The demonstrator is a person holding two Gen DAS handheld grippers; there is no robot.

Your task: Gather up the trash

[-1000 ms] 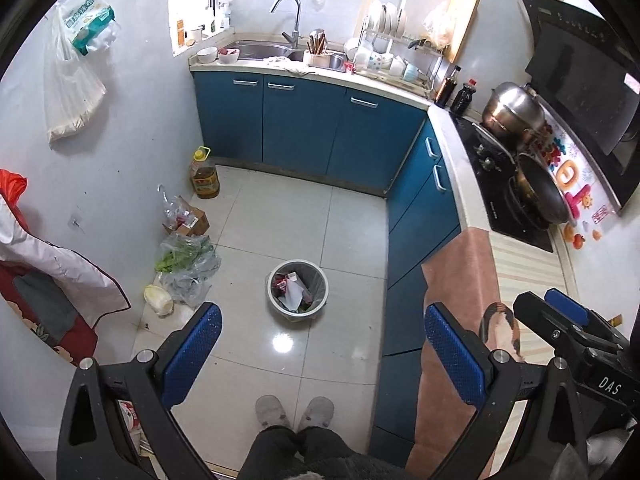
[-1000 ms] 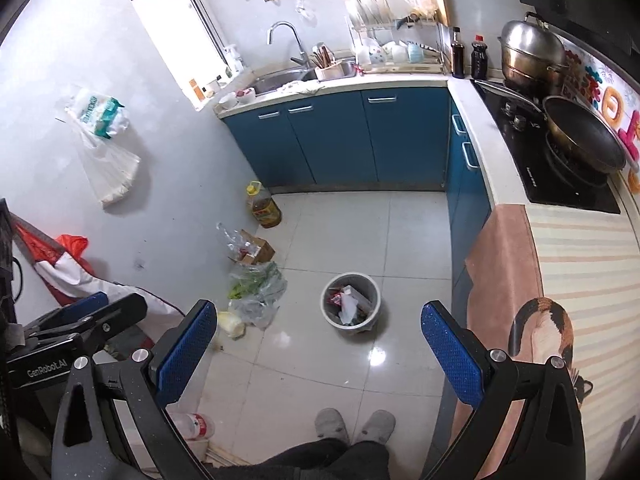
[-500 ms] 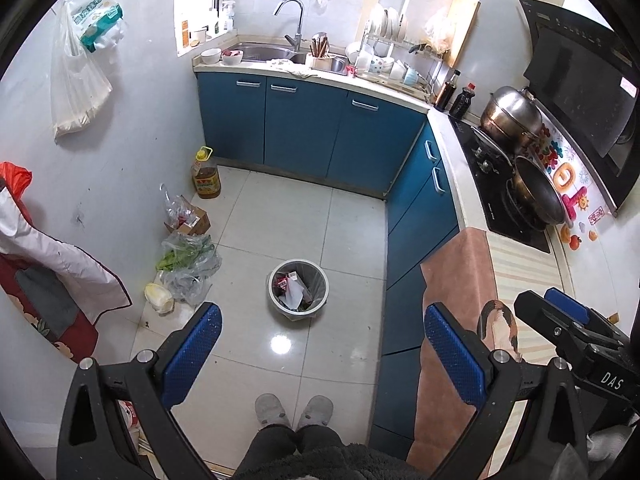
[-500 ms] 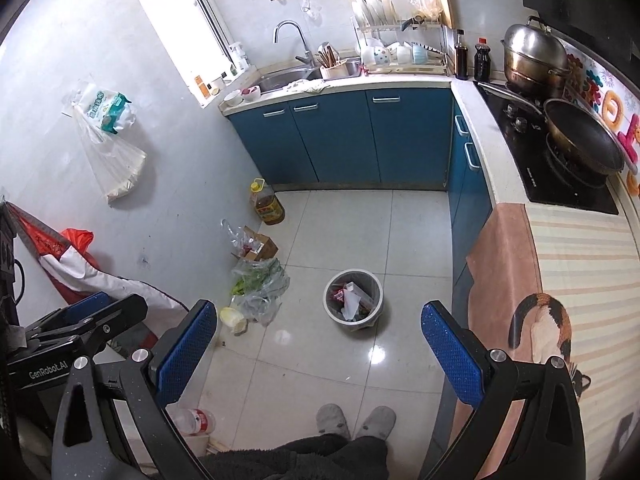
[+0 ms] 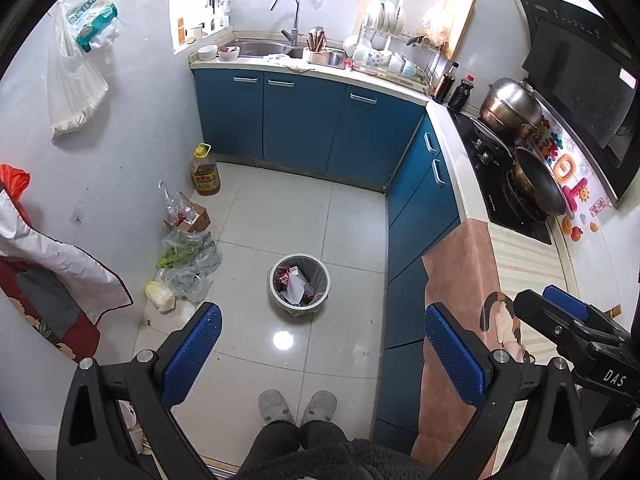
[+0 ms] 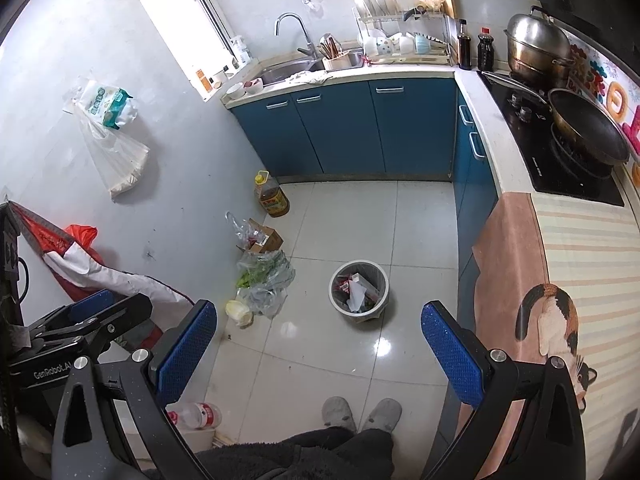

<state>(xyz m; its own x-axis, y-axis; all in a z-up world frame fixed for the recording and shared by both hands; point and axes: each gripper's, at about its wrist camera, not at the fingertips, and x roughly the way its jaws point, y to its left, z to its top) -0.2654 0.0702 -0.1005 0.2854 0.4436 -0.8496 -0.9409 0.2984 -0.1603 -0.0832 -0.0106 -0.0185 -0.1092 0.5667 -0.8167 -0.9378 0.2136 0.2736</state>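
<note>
trash bin (image 5: pixel 299 289): round, grey, holding wrappers and paper | on floor (image 5: pixel 280 220), far beyond both jaws, centred | left gripper (image 5: pixel 324 354), right gripper (image 6: pixel 320 350): jaws spread, empty

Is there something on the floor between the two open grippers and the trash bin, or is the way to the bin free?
Nothing visible blocks it. Bare tiles lie between the trash bin and the left gripper and right gripper, both open. The plastic bags lie off to the left by the wall; the person's slippers are nearer than the bin.
</note>
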